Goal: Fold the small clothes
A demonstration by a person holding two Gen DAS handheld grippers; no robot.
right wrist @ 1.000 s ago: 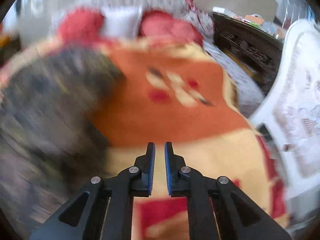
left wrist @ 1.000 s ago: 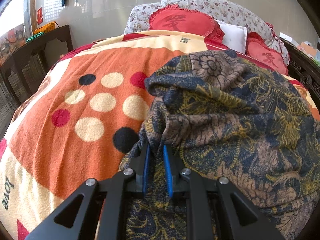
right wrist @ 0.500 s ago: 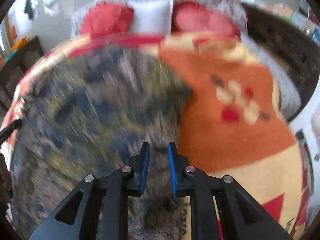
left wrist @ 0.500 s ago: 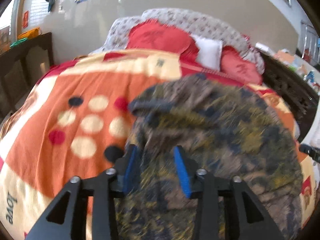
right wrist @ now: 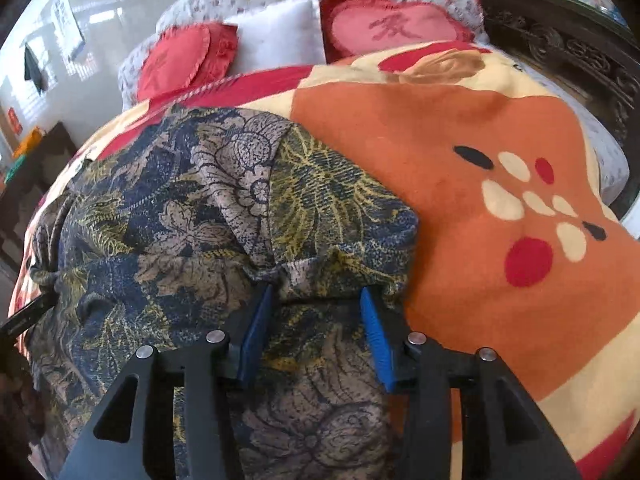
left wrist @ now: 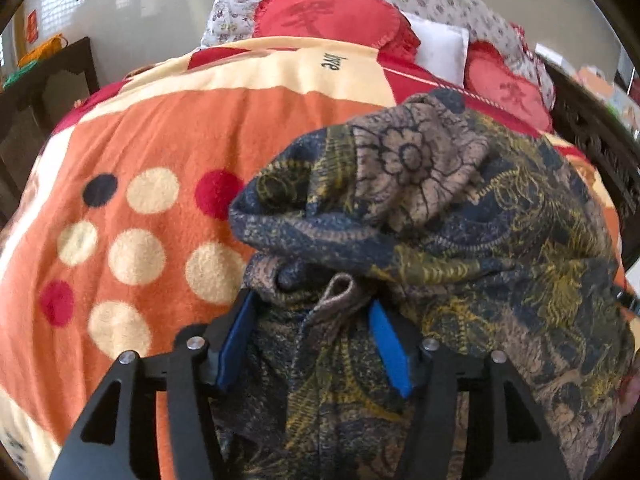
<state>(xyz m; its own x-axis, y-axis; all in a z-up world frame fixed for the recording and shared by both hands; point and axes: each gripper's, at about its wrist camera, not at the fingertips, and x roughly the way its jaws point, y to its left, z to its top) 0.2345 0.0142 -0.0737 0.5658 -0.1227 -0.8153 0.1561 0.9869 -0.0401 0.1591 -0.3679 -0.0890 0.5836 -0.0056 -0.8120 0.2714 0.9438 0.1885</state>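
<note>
A dark blue, brown and yellow floral garment lies bunched on an orange dotted blanket. It also shows in the right wrist view. My left gripper is open, its blue pads either side of a gathered fold at the garment's left edge. My right gripper is open, its blue pads straddling the gathered hem at the garment's right edge. Cloth lies between the jaws of both, unclamped.
The blanket covers a bed. Red heart cushions and a white pillow lie at the headboard. A dark carved wooden frame runs along the right. A dark cabinet stands to the left.
Both grippers opened from nearly shut to wide. The right gripper swung left from the bare blanket onto the garment's right edge. The left stayed at the garment's left edge.
</note>
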